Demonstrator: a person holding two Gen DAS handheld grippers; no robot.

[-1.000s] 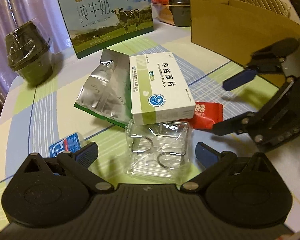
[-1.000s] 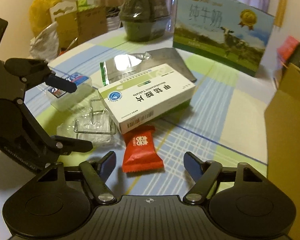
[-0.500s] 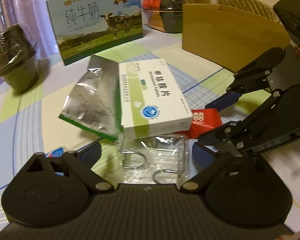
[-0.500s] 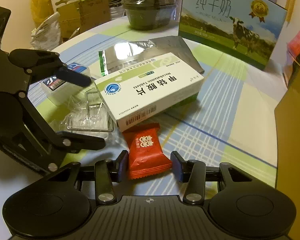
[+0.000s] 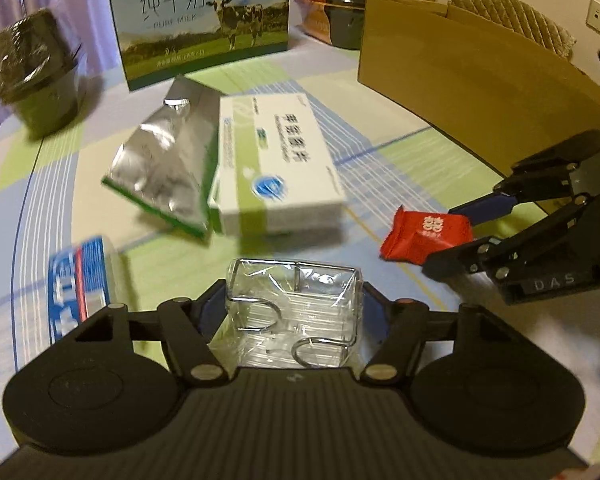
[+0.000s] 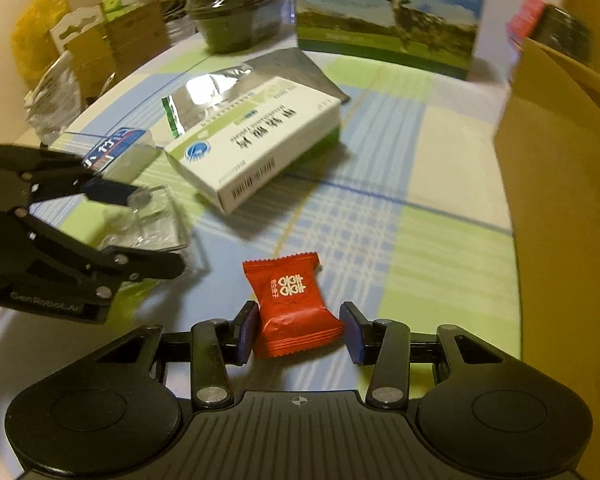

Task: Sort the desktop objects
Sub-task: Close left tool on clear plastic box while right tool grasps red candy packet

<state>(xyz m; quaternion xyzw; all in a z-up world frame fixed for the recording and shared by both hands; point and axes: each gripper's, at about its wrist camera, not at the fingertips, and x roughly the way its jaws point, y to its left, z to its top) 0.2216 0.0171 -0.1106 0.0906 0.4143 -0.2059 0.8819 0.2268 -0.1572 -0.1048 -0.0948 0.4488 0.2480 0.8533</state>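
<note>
The left tongs (image 5: 294,312) clamp a clear hook packet (image 5: 294,308); the right tongs (image 6: 299,330) pinch a red candy (image 6: 294,304), the tablet box (image 6: 256,148) beyond.

The medicine box (image 5: 279,168) hides one edge of the foil pouch (image 5: 168,160), and its print is smeared by blur. The left gripper (image 5: 294,312) body covers the clear packet (image 5: 296,312)'s near end. The cardboard box (image 6: 568,168) runs off the right wrist picture's right edge.
</note>
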